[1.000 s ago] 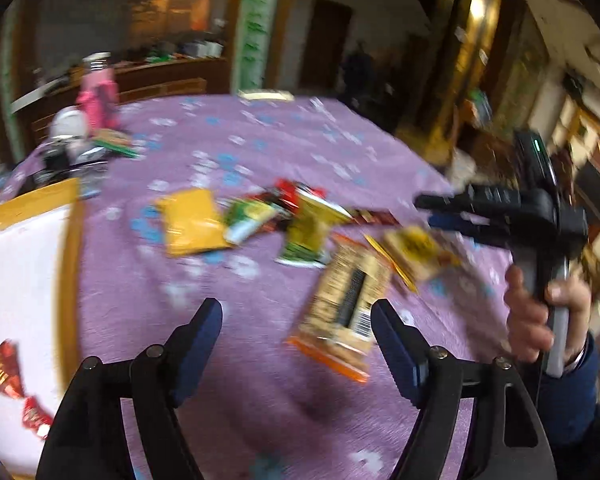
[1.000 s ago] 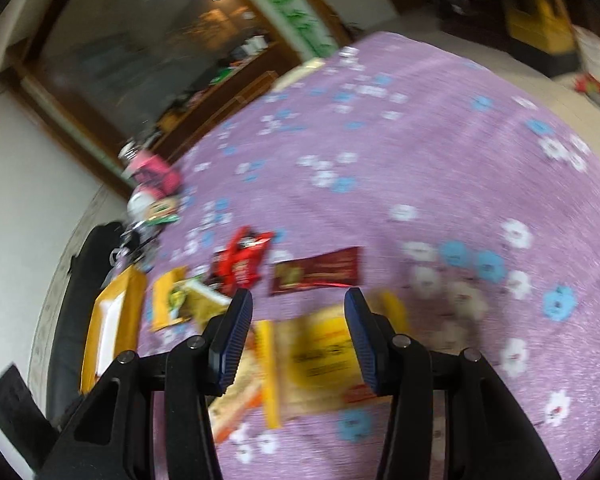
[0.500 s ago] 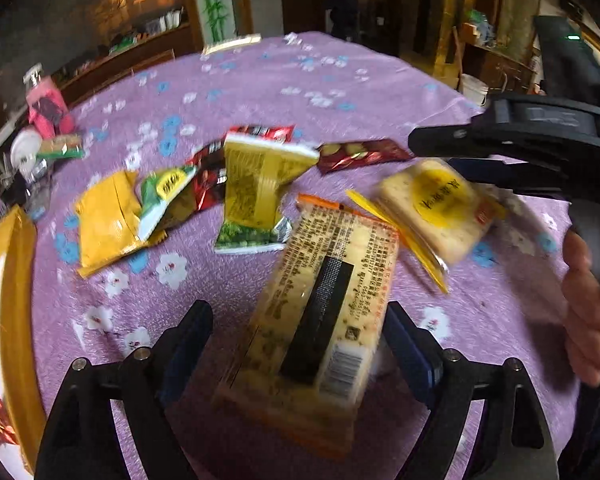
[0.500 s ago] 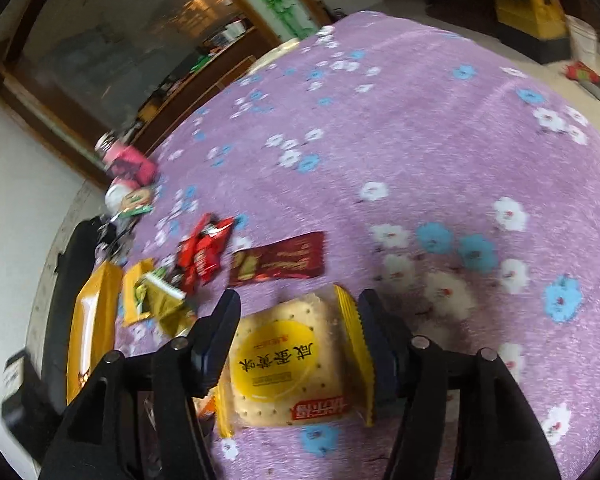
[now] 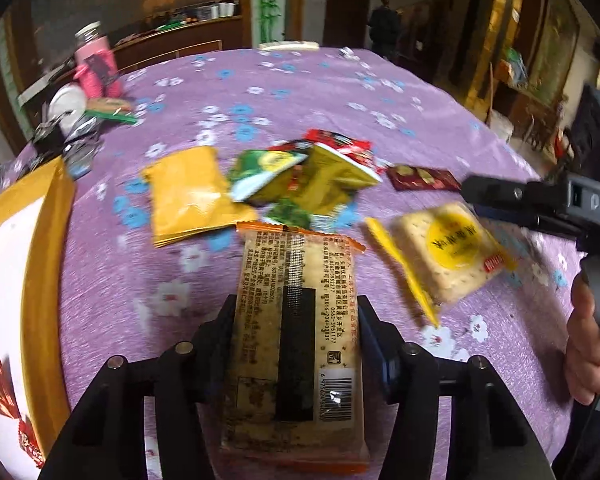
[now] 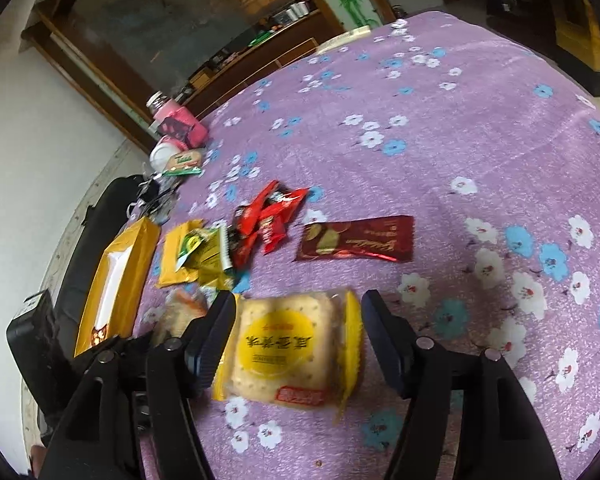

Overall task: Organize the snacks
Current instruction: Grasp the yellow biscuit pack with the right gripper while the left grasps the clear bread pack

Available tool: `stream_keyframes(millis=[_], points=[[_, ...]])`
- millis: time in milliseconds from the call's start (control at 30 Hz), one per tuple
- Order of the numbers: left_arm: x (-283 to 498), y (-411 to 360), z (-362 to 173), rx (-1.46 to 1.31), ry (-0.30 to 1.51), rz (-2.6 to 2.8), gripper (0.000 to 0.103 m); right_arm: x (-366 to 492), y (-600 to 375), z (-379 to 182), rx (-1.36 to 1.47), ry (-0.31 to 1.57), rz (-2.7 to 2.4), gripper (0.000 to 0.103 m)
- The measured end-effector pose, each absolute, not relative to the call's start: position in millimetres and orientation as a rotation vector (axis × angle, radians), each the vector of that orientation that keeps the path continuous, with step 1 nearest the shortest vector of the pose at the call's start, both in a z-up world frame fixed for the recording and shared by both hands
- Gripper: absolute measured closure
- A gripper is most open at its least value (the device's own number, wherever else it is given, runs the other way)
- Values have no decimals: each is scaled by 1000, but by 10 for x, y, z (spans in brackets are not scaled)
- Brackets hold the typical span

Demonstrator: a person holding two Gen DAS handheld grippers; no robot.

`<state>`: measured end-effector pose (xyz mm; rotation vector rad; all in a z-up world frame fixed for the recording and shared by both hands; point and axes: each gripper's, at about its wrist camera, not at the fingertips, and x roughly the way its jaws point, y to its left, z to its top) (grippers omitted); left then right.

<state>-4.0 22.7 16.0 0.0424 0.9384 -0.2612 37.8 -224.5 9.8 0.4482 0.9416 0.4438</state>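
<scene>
Between the fingers of the left claw (image 5: 296,332) lies a long cracker pack (image 5: 296,340) with an orange end seal, back side up, barcode near the camera; the jaws are closing and both pads meet its long edges. Just to its right, the right claw (image 6: 298,336) straddles a square cracker packet (image 6: 288,350) with a yellow round label, its jaws opening, the left pad at the wrapper and the right pad clear. Beyond them a heap of small packets spreads across the purple flowered surface (image 6: 440,92): a yellow pouch (image 5: 188,196), green and red wrappers, and a dark red packet (image 6: 356,238). At the left edge sits a yellow-rimmed tray (image 5: 40,264).
</scene>
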Motion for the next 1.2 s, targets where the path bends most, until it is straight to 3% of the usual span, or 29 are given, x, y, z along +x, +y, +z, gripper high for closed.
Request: stream_keyframes(millis=[233, 467, 667, 900, 1033, 1200], points=[[70, 503, 152, -105, 891, -263, 45, 354, -2104, 45, 405, 990, 480, 39], [89, 655, 175, -150, 866, -202, 45, -227, -1630, 140, 209, 1105, 745, 37], [80, 734, 209, -167, 837, -164, 45, -299, -1440, 553, -72, 918, 730, 36], [89, 771, 217, -167, 823, -143, 45, 124, -1113, 283, -199, 992, 764, 35], [101, 760, 197, -165, 833, -147, 45, 56, -982, 197, -307, 986, 795, 24], [88, 727, 204, -153, 827, -157, 45, 54, -886, 71, -394, 993, 753, 23]])
